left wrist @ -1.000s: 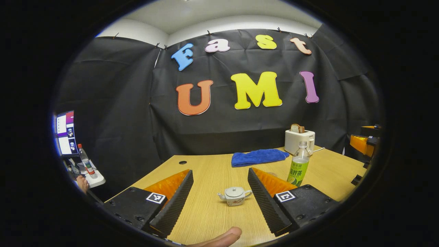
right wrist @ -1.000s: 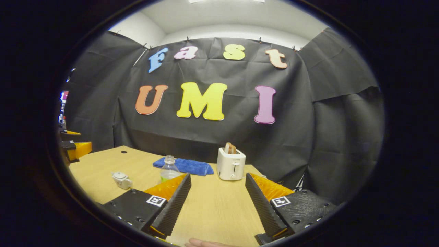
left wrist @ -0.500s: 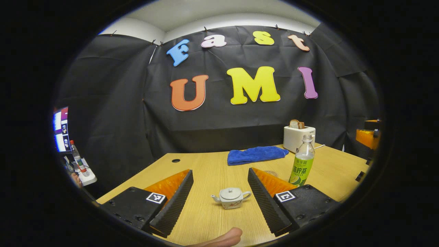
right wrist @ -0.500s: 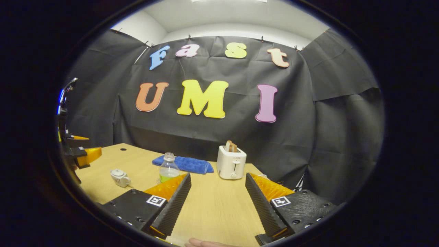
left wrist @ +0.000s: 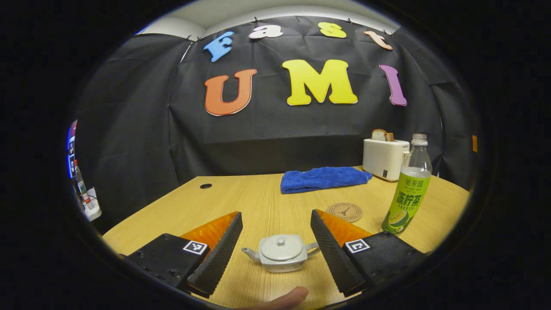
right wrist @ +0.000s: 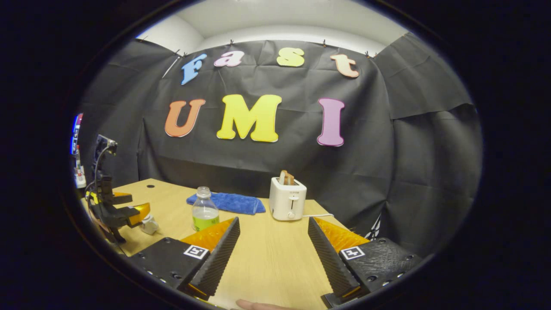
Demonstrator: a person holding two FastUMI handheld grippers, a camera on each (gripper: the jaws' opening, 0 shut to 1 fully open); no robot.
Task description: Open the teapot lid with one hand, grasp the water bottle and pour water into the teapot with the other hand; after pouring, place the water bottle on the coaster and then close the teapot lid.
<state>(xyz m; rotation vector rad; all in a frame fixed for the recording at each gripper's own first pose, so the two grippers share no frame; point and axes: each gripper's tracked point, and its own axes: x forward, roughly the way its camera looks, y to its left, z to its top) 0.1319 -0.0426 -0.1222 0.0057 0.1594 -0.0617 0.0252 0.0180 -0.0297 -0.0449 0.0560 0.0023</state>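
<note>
A small white teapot (left wrist: 280, 253) with its lid (left wrist: 281, 246) on sits on the wooden table (left wrist: 258, 202), right between the wide-apart fingers of my open left gripper (left wrist: 275, 254), untouched. A clear water bottle (left wrist: 409, 189) with a green label stands uncapped to the right, with a round coaster (left wrist: 345, 212) just left of it. In the right gripper view my right gripper (right wrist: 272, 254) is open over bare table. The bottle (right wrist: 204, 212) stands ahead to the left there. Farther left, the left gripper (right wrist: 122, 212) partly covers the teapot (right wrist: 149, 225).
A blue towel (left wrist: 323, 178) lies at the back of the table, and a white toaster (left wrist: 384, 157) with bread stands beside it on the right. A cable hole (left wrist: 205, 186) is near the table's far left. A fingertip (left wrist: 284, 298) shows at the bottom edge.
My left gripper has moved forward and lower, so the teapot now lies between its fingers and looks bigger. The right gripper has barely shifted. Both stay open.
</note>
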